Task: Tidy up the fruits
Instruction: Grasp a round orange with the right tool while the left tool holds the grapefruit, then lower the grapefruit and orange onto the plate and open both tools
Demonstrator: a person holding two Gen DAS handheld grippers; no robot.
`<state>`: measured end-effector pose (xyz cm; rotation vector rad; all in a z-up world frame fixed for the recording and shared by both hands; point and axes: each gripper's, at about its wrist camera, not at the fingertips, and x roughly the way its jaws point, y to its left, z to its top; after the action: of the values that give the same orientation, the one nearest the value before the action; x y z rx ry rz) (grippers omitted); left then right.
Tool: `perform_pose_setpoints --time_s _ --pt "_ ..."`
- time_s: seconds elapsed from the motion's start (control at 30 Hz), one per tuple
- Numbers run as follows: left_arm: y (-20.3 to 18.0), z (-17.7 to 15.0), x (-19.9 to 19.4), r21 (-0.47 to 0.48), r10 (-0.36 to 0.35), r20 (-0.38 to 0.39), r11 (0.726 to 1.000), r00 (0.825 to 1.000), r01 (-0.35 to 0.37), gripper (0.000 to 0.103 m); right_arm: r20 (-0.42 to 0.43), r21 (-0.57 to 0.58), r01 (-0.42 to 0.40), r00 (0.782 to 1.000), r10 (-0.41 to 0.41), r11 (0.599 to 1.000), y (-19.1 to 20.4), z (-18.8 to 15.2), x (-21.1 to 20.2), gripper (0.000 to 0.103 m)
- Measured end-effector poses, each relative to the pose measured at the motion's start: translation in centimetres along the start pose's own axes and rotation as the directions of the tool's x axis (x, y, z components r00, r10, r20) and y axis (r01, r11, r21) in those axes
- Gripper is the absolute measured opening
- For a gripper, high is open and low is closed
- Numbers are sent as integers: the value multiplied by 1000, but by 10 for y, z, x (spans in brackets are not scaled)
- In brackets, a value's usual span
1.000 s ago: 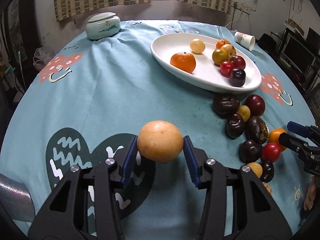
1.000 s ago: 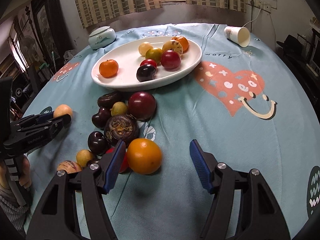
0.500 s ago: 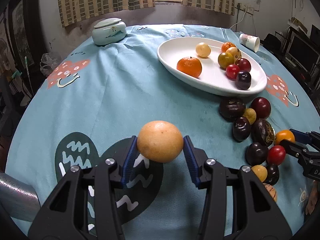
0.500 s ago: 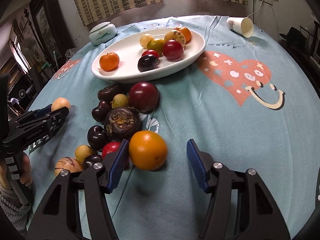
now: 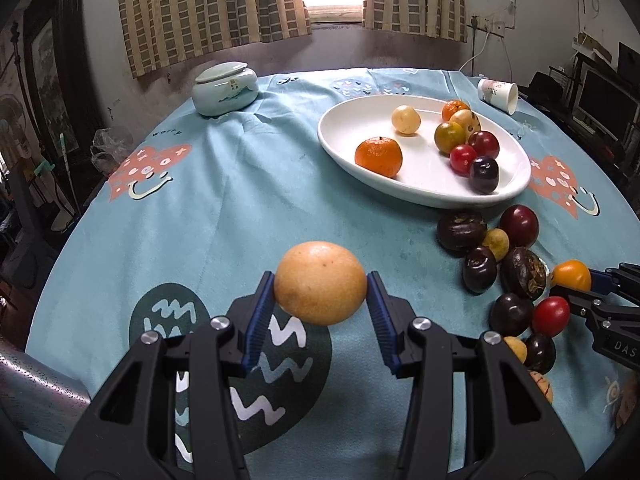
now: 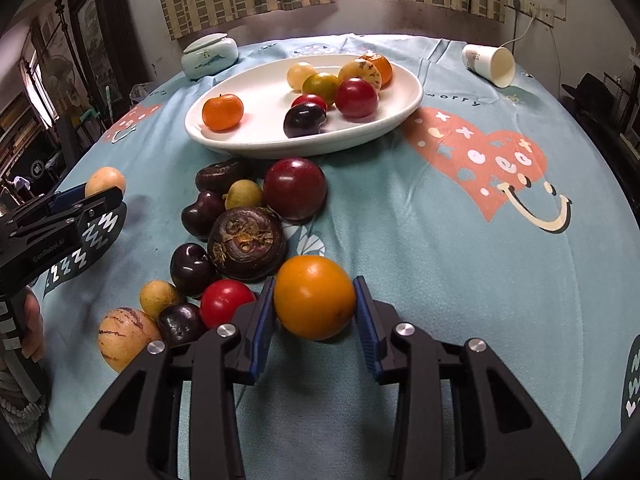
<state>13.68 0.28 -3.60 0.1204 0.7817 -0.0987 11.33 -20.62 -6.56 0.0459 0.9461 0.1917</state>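
My left gripper (image 5: 320, 294) is shut on a round tan fruit (image 5: 320, 280) and holds it just above the blue tablecloth, left of a pile of loose fruits (image 5: 516, 272). The jaws of my right gripper (image 6: 314, 286) are closing, and both blue pads touch the sides of an orange fruit (image 6: 314, 304) at the near end of that pile. Dark purple, red and yellow fruits (image 6: 244, 236) lie beside it. Beyond the pile, a white oval plate (image 6: 260, 124) holds several fruits, with a tangerine (image 5: 378, 156) apart on its left side.
A lidded ceramic jar (image 5: 224, 88) stands at the far left of the round table. A paper cup (image 6: 490, 64) lies on its side at the far right. A person's hand (image 6: 30, 320) holds the left gripper's handle at the table's left edge.
The right gripper's jaws have narrowed from wide apart to touching both sides of the orange fruit. The left gripper still holds the tan fruit and has tilted up slightly.
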Motion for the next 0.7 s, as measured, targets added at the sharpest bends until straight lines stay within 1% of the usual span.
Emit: perform_pose_setpoints --time_s 0.07,0.2,0.3,0.47,0.57,0.7 --pt "0 1 -1 -4 -3 4 1000 1000 3 47 21 8 -3 1000 3 1000 -1 1 -6 38" --pt "-2 10 -9 -3 5 35 1000 999 -4 47 106 49 -19 994 14 999 -9 12 -30 38" --pt "-4 34 -17 20 5 61 1000 998 -7 47 161 53 -37 987 28 998 -13 35 -53 38" --pt "-6 93 -27 13 -18 119 1000 993 17 47 267 34 -15 964 5 999 -15 92 -89 38" --pt "-15 116 -16 20 -38 127 999 991 35 47 289 46 -22 957 8 999 -18 122 -85 38" --pt "-23 137 17 3 -67 96 998 993 67 47 278 76 -52 960 29 996 -23 147 -53 38"
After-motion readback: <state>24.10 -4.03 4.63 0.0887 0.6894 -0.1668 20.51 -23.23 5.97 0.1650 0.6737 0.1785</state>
